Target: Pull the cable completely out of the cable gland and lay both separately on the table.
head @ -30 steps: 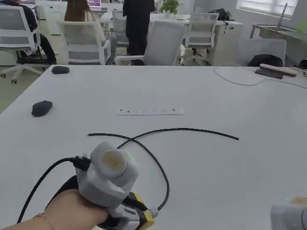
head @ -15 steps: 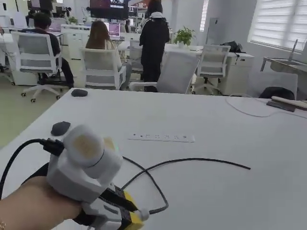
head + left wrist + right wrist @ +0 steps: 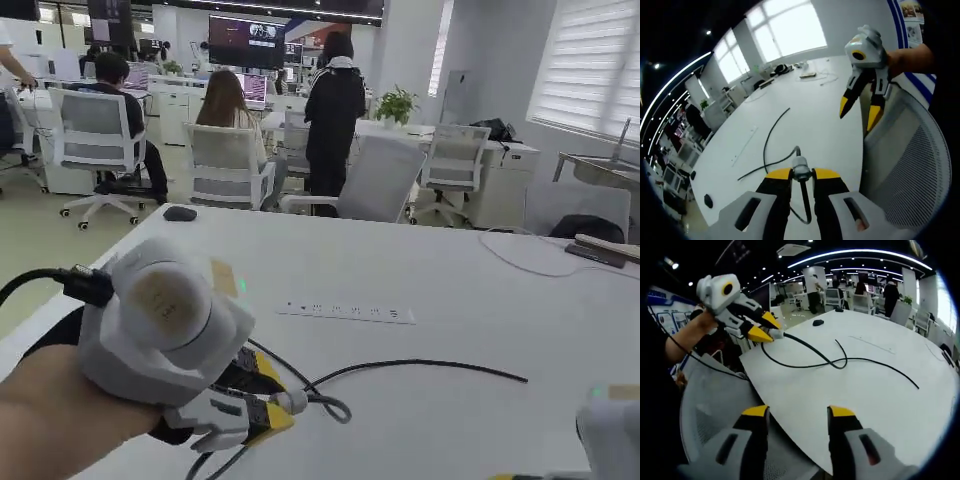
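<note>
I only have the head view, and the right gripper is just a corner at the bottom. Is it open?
Observer: Open. In the right gripper view the right gripper has its jaws apart with nothing between them.
Operator: Does the left one really have the gland?
Observer: Yes. In the left gripper view the left gripper is shut on the gland.
Operator: Is the cable out yet?
Observer: No. In that view the cable leaves the gland's front toward the table, and a loop hangs from its back between the jaws.
</note>
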Available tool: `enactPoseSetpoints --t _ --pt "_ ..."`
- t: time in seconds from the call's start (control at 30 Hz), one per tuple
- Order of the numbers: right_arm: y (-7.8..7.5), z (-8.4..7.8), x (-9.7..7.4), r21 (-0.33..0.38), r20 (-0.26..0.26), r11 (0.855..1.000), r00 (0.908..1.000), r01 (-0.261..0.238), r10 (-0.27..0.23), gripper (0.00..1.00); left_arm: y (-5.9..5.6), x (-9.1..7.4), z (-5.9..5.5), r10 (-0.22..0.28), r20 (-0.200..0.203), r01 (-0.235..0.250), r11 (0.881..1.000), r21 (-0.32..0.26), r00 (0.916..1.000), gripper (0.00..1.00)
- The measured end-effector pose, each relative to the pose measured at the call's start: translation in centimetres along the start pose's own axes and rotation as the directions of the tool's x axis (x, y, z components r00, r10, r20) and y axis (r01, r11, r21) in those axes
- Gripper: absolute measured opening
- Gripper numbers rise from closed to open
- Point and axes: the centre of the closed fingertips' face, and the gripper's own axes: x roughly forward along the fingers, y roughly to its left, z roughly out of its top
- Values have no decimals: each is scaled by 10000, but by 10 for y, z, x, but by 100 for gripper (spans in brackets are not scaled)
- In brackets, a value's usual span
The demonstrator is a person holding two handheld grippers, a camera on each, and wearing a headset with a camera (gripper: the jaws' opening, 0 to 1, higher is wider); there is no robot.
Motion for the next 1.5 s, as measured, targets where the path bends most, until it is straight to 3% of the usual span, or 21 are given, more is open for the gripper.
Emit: enactPoseSetpoints --t 0.13,0.2,0.3,0.33,0.47,0.63,0.73,0.87,0.97,1.07,1.1,1.17,1.2,1.27,1.33,1.4,1.43,1.5 --pt "-4 25 5 -620 121 9980 9998 -128 135 48 4 -2 2 330 57 -331 9993 186 9994 16" --pt "0 40 7 -1281 224 9907 9986 -454 487 47 4 -5 5 334 140 -337 9992 224 9993 16" --pt "12 53 11 -2333 109 9635 9905 -1310 1373 41 2 -6 7 346 142 -351 9986 405 9993 16" --pt "12 53 12 -2416 -17 9597 9891 -1434 1473 40 1 -6 7 317 108 -321 9987 405 9994 16" --pt "18 53 18 -3330 -595 9193 9776 -2100 2018 39 -3 -7 7 218 9 -218 9983 546 9998 16" --pt "20 60 20 -3648 -676 8995 9704 -2405 2320 39 -6 -9 8 149 22 -150 9968 785 9999 16" --pt "17 66 21 -3699 -655 8971 9700 -2417 2343 39 -7 -9 9 175 -34 -171 9944 1044 9998 16" --pt "17 73 23 -4022 -821 8789 9662 -2564 2443 38 -12 -9 9 53 -38 -48 9906 1365 10000 16" --pt "21 82 26 -3735 -727 8793 9543 -2954 2897 36 -19 -6 7 -182 -69 189 9907 1351 9998 16" --pt "27 80 28 -3883 -962 8630 9456 -3231 3108 36 -24 -6 7 -303 -78 311 9892 1432 9995 16" --pt "31 77 29 -3874 -1187 8540 9374 -3473 3273 35 -26 -6 8 -372 -48 375 9887 1451 9993 16" --pt "40 73 32 -3944 -1646 8214 9111 -4119 3778 35 -33 -7 9 -669 44 651 9822 1765 9978 16" --pt "46 71 34 -4035 -1886 7968 8930 -4498 4086 34 -37 -7 10 -783 75 755 9788 1902 9969 16" --pt "53 69 36 -3782 -2061 7740 8613 -5079 4645 34 -39 -7 9 -869 28 846 9760 2008 9962 16" --pt "53 68 40 -3726 -2266 7637 8498 -5272 4760 32 -42 -7 8 -1004 25 977 9735 2067 9949 16" --pt "56 62 42 -3683 -2703 7390 8255 -5641 4954 31 -44 -7 10 -1104 103 1059 9724 2078 9938 16" --pt "60 59 41 -3576 -2908 7176 8015 -5976 5225 31 -45 -7 10 -1153 141 1099 9717 2090 9932 16" --pt "65 60 41 -3264 -2821 6983 7708 -6370 5712 29 -47 -9 12 -1291 274 1204 9695 2135 9913 16"
